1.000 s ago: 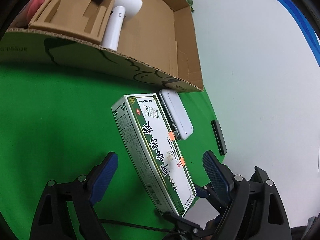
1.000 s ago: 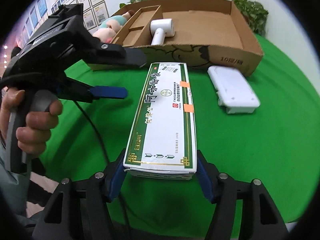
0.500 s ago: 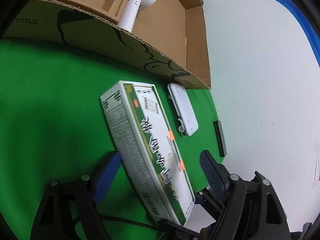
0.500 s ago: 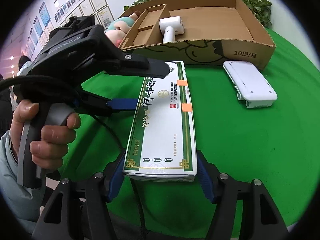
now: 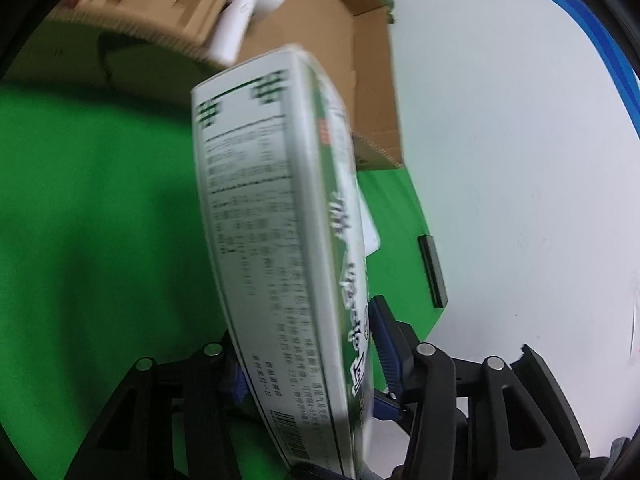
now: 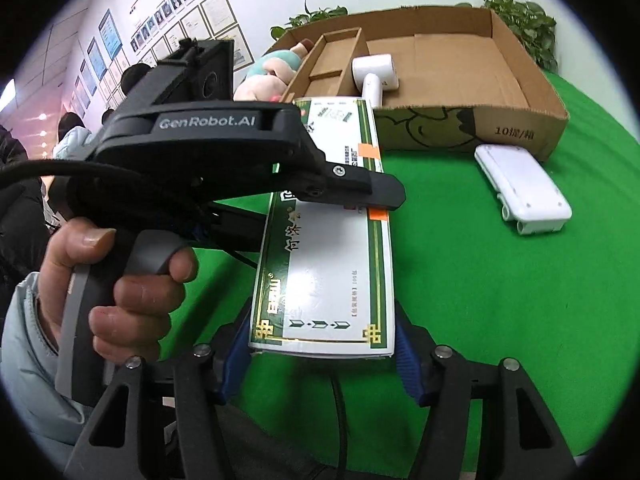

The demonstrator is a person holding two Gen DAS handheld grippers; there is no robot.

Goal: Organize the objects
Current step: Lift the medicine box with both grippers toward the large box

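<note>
You hold the long green-and-white printed carton [image 6: 324, 256] in both grippers, jaws closing on it (right gripper [image 6: 320, 356] at its near end, left gripper [image 5: 308, 364] across its faces); next, carry it level into the open brown cardboard box [image 6: 448, 60].

Office or demonstration room, round green-covered surface [image 6: 500, 280], behind it a white wall of framed certificates and portrait photos [image 6: 168, 24], leafy green potted plants [image 6: 516, 20] behind it, seated people [image 6: 76, 132] at its left

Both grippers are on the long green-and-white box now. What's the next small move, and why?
Probably lift it together and carry it toward the open carton. The box sits between the right gripper's closing jaws at its near end, and the left gripper is closing across its middle. The carton's big bay beside the white dryer looks free.
</note>
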